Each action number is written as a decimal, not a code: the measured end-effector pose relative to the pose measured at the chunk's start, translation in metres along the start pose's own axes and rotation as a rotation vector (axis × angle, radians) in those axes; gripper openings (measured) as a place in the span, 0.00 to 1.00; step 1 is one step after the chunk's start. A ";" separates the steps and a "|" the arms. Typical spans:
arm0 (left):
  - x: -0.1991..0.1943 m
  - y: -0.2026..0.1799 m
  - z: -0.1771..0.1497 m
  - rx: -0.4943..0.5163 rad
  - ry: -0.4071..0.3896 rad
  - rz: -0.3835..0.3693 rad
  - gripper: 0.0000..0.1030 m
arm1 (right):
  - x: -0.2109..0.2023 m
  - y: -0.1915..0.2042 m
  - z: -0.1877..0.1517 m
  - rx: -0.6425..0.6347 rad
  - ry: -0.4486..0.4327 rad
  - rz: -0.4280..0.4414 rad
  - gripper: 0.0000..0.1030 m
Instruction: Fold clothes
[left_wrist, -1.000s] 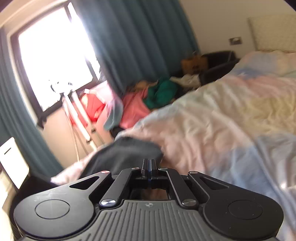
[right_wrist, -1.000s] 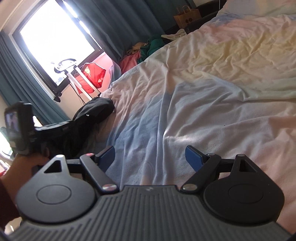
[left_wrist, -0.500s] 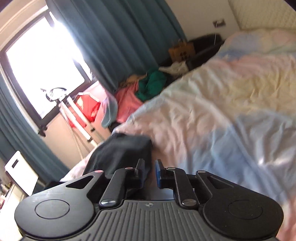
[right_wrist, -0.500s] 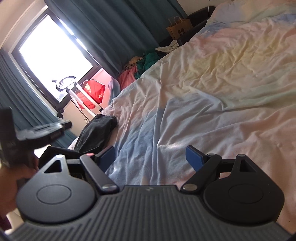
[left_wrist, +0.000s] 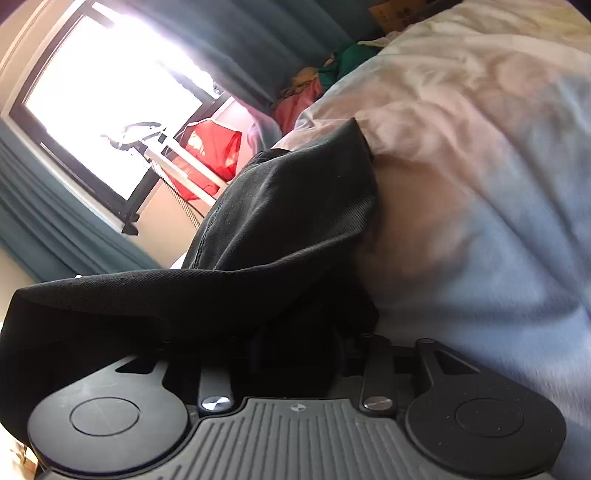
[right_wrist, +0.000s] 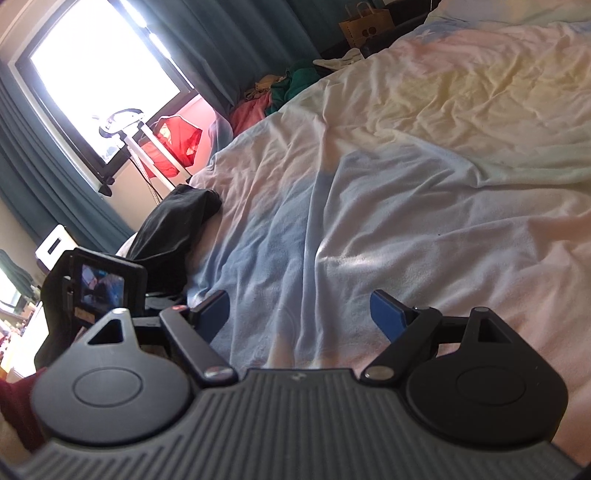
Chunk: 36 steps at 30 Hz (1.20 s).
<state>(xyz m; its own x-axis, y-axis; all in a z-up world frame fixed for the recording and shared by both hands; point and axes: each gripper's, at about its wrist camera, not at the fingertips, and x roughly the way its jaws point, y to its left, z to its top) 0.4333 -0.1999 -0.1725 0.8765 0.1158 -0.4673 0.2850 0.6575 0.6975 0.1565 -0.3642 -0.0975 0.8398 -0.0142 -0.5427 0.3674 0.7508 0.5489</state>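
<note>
A black garment (left_wrist: 288, 229) lies crumpled at the left edge of the bed (left_wrist: 498, 184), with one fold draped over my left gripper (left_wrist: 295, 354). Its jaws stand a little apart and are pushed into the cloth, which hides the fingertips. The right wrist view has the same garment (right_wrist: 177, 225) at the left. The left gripper's camera body (right_wrist: 99, 288) sits just below it. My right gripper (right_wrist: 298, 301) stands wide open over the pale blue part of the bedsheet (right_wrist: 406, 184), with nothing between its blue pads (right_wrist: 384, 314).
A pile of pink and green clothes (right_wrist: 280, 92) lies beyond the bed's far left side. A red cloth hangs on a white rack (right_wrist: 173, 144) under the bright window. A paper bag (right_wrist: 365, 24) stands at the back. A dark red sleeve (right_wrist: 18, 402) shows at bottom left.
My left gripper's jaws parted a little, then it dropped down and forward into the black garment, which now covers its fingertips. The right gripper has stayed wide open over the sheet.
</note>
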 end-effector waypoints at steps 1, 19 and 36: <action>0.004 -0.001 0.004 0.009 0.002 -0.005 0.13 | 0.003 -0.001 0.000 0.008 0.007 -0.003 0.82; -0.194 0.089 0.051 -0.236 -0.318 -0.383 0.03 | -0.014 -0.009 0.006 0.042 -0.052 -0.011 0.82; -0.241 0.077 0.061 -0.549 -0.233 -0.622 0.29 | -0.037 -0.029 0.014 0.111 -0.149 -0.024 0.83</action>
<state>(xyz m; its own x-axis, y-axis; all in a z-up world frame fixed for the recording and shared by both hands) 0.2672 -0.2230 0.0271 0.6979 -0.5010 -0.5118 0.5644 0.8246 -0.0375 0.1204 -0.3947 -0.0844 0.8770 -0.1350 -0.4611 0.4231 0.6716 0.6082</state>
